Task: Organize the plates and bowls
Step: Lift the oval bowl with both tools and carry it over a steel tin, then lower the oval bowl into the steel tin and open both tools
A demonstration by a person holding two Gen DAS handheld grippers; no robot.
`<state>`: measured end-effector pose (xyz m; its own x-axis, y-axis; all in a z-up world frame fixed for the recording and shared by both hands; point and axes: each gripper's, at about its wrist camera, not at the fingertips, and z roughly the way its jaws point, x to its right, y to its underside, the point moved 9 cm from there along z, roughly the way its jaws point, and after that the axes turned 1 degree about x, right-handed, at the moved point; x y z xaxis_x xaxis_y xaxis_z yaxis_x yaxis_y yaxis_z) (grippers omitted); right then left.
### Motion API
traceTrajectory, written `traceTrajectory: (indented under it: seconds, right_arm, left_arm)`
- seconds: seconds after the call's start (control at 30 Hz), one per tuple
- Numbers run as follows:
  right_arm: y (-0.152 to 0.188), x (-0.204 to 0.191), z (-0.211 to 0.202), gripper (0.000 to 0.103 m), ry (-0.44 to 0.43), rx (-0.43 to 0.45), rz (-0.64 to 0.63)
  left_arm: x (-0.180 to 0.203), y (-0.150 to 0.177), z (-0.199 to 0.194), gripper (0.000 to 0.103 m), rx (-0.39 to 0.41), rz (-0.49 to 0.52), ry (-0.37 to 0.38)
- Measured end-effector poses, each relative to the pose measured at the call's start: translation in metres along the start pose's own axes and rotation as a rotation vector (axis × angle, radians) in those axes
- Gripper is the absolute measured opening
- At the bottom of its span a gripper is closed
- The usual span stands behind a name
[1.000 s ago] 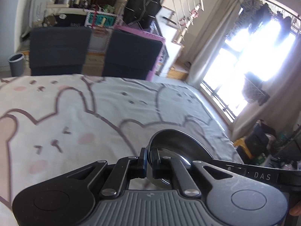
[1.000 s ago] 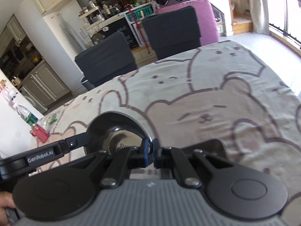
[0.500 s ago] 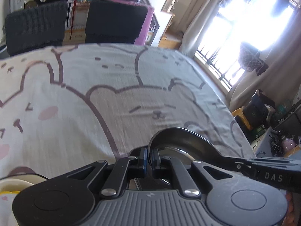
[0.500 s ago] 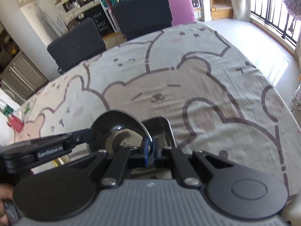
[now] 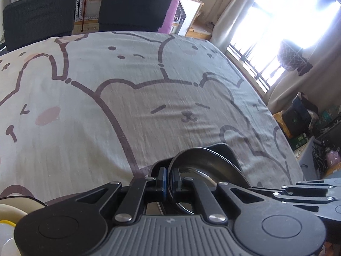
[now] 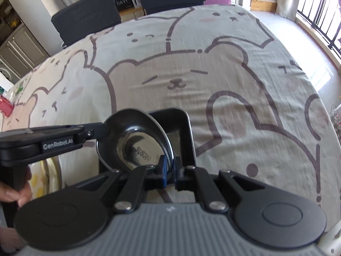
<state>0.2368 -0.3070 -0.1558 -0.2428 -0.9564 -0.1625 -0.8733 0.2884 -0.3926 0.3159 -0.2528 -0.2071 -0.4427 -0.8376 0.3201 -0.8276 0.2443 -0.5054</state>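
A round steel bowl [image 6: 136, 140] is held by both grippers over a black rectangular tray [image 6: 181, 132] on the bear-print tablecloth. My right gripper [image 6: 169, 170] is shut on the bowl's near rim. My left gripper [image 5: 169, 179] is shut on the bowl's [image 5: 204, 166] opposite rim; in the right wrist view it reaches in from the left and grips the rim [image 6: 104, 129]. The bowl is tilted, its inside facing the right camera. The tray also shows behind the bowl in the left wrist view [image 5: 226, 149].
A cream dish with yellow marks [image 5: 8, 217] lies at the left, also in the right wrist view [image 6: 51, 177]. Two dark chairs [image 6: 85, 15] stand behind the table. A window with railings [image 5: 277, 32] is to the right. A red-capped bottle [image 6: 4, 104] lies at the far left.
Both grippers have carried the bowl down and toward me, tilting the views downward. The black tray has come into view under the bowl. Both stay shut on the rim.
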Motion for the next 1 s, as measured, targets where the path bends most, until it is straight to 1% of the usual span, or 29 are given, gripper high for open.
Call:
traceTrajectory:
  seconds: [0.13, 0.3, 0.37, 0.53, 0.6, 0.67, 0.73, 0.8, 0.9, 0.93, 1.0]
  right_arm:
    - [0.001, 0.004, 0.007, 0.008, 0.011, -0.017, -0.009]
    - [0.003, 0.004, 0.011, 0.010, -0.003, -0.033, -0.004]
    - [0.004, 0.003, 0.012, 0.013, -0.009, -0.039, -0.001]
    - [0.006, 0.003, 0.017, 0.016, 0.006, -0.049, -0.010]
    - [0.006, 0.002, 0.018, 0.021, 0.009, -0.052, -0.020]
    - [0.007, 0.000, 0.019, 0.030, 0.003, -0.051, -0.021]
    - [0.006, -0.001, 0.018, 0.036, -0.006, -0.048, -0.014]
    - [0.003, 0.000, 0.014, 0.036, -0.019, -0.032, 0.001]
    - [-0.005, 0.002, 0.004, 0.036, -0.068, 0.016, 0.059]
    - [-0.007, 0.003, 0.000, 0.036, -0.077, 0.032, 0.072]
    - [-0.012, 0.005, -0.004, 0.040, -0.074, 0.069, 0.075]
  left_arm:
    - [0.000, 0.000, 0.005, 0.005, -0.007, 0.005, -0.006]
    - [-0.001, -0.002, 0.008, 0.005, 0.000, -0.004, -0.008]
    - [0.000, -0.003, 0.009, 0.005, 0.003, -0.005, -0.006]
    - [0.000, -0.001, 0.011, 0.005, 0.001, -0.012, -0.001]
    - [0.000, 0.000, 0.013, 0.006, -0.005, -0.018, -0.001]
    - [-0.001, 0.000, 0.013, 0.011, -0.008, -0.020, -0.001]
    - [-0.001, -0.003, 0.009, 0.015, 0.005, -0.017, 0.001]
    - [-0.001, -0.007, 0.002, 0.023, 0.028, -0.006, 0.005]
    - [-0.002, -0.013, -0.010, 0.033, 0.060, -0.014, 0.025]
    - [-0.003, -0.014, -0.014, 0.035, 0.070, -0.011, 0.025]
    - [-0.005, -0.015, -0.021, 0.037, 0.083, -0.005, 0.026]
